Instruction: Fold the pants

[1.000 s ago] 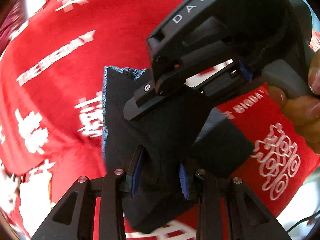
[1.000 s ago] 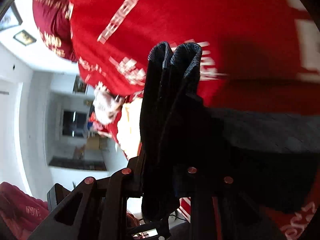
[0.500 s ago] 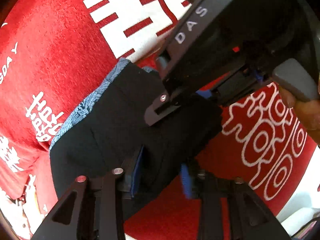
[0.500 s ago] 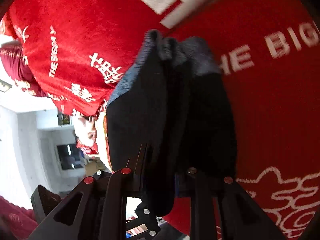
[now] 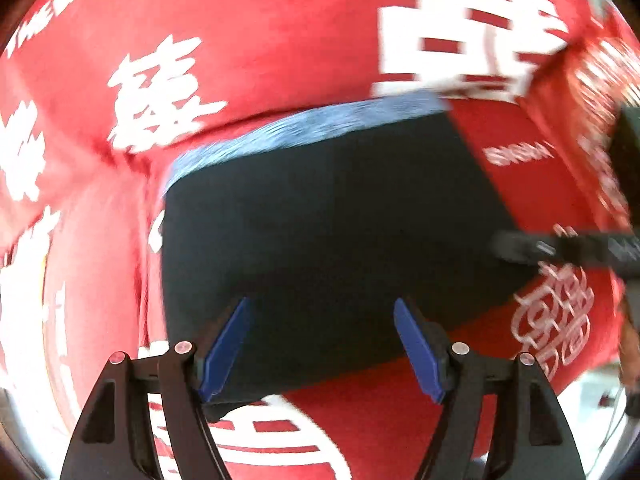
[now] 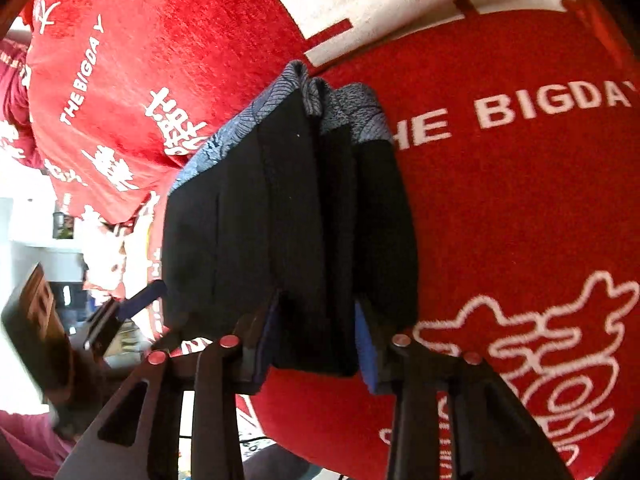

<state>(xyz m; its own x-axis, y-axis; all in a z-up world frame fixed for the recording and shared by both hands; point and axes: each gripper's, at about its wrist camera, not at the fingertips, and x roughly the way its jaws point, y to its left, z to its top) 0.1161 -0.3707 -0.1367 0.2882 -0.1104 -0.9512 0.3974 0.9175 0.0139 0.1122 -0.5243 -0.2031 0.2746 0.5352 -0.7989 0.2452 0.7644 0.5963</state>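
Observation:
The black pants, folded into a thick rectangle with a blue patterned band along the far edge, lie on the red cloth. My left gripper is open just above their near edge, its blue pads spread wide and holding nothing. In the right wrist view my right gripper is shut on the near edge of the folded pants, whose stacked layers show edge-on. The right gripper's body shows at the right edge of the left wrist view.
A red cloth with white lettering covers the surface under the pants. A red cushion or bolster rises behind them. A room with furniture shows beyond the cloth's left edge in the right wrist view.
My left gripper has opened and let go of the pants, which now lie flat. The right gripper has moved off to the right of the left view, still gripping the fold.

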